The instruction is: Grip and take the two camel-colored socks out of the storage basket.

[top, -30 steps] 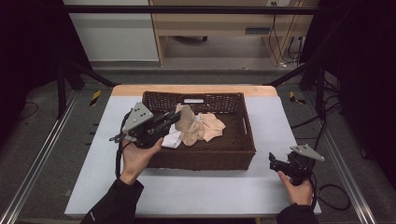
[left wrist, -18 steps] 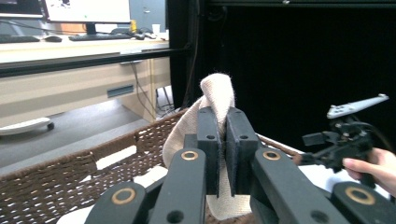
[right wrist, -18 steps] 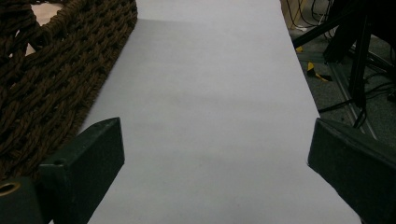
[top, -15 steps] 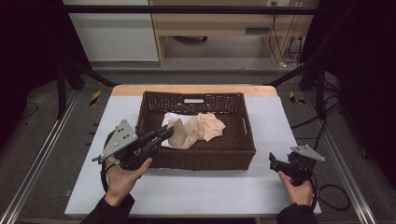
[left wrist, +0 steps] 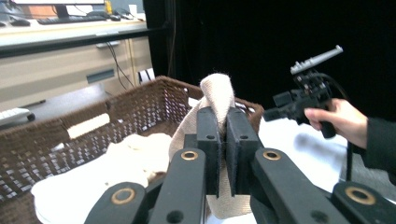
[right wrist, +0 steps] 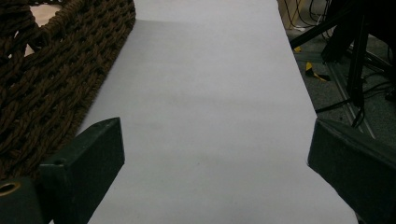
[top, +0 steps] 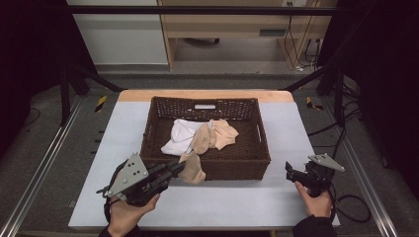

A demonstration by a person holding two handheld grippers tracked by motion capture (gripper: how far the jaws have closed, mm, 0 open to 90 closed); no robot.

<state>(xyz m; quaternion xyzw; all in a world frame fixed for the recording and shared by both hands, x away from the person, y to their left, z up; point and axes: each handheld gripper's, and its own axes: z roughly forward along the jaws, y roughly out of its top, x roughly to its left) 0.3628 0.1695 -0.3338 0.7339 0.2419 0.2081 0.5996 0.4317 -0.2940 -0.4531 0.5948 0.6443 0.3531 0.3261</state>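
Note:
A dark brown wicker basket (top: 257, 148) stands mid-table and holds a white cloth (top: 179, 136) and tan cloths (top: 217, 134). My left gripper (top: 178, 169) hovers just outside the basket's near wall, shut on a beige cloth (top: 194, 171) that hangs down in front of that wall. In the left gripper view the beige cloth (left wrist: 217, 95) rises above the closed jaws of the left gripper (left wrist: 222, 128), with the basket (left wrist: 135, 105) behind. My right gripper (top: 289, 173) is held low at the table's near right, its jaws wide open (right wrist: 215, 163) over bare white tabletop, the basket's wall (right wrist: 51, 84) to their left.
The table's white top (top: 227, 202) has free room in front of and on both sides of the basket. Metal rails (top: 44, 168) run along the table's sides. A wooden desk (top: 237, 24) and cables stand beyond the far edge.
My left gripper has moved back from above the basket toward the near left and lower, pulling the beige cloth out over the near wall. The right gripper has stayed put.

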